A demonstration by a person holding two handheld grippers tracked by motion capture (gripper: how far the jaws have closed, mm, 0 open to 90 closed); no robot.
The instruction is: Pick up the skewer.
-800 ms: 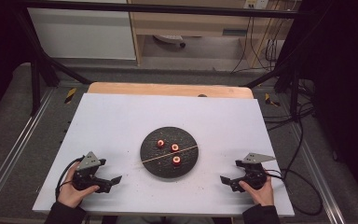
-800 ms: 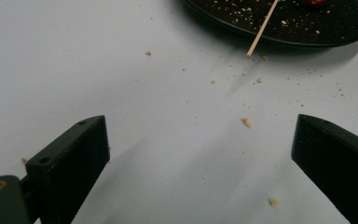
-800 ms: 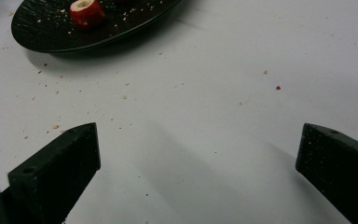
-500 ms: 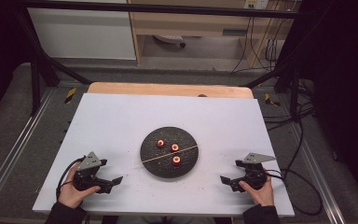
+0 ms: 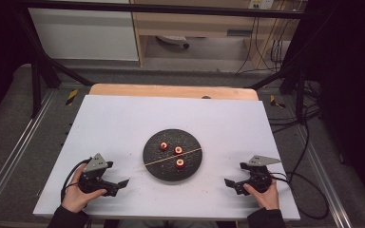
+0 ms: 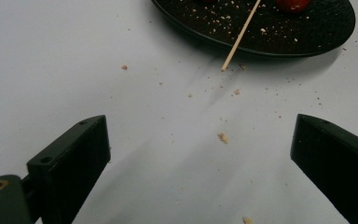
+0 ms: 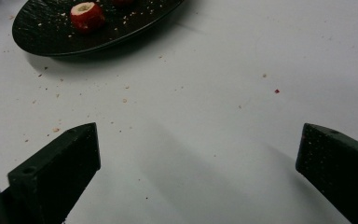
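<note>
A round black plate (image 5: 158, 163) lies mid-table with three small red pieces (image 5: 179, 164) on it and a thin wooden skewer (image 5: 173, 156) laid across it. My left gripper (image 5: 119, 185) rests on the table at the near left, open, nothing between its jaws. My right gripper (image 5: 230, 184) rests at the near right, open and empty too. The left gripper view has the plate's rim (image 6: 223, 43) and the skewer's tip (image 6: 233, 46) ahead of the gripper (image 6: 200, 154). In the right gripper view a red piece (image 7: 87, 15) sits on the plate (image 7: 42, 37), beyond the gripper (image 7: 198, 158).
The white tabletop (image 5: 123, 123) is strewn with small crumbs (image 6: 222, 137) around the plate. A wooden strip (image 5: 171, 91) runs along its far edge. Black frame bars and cables (image 5: 304, 142) flank the table on both sides.
</note>
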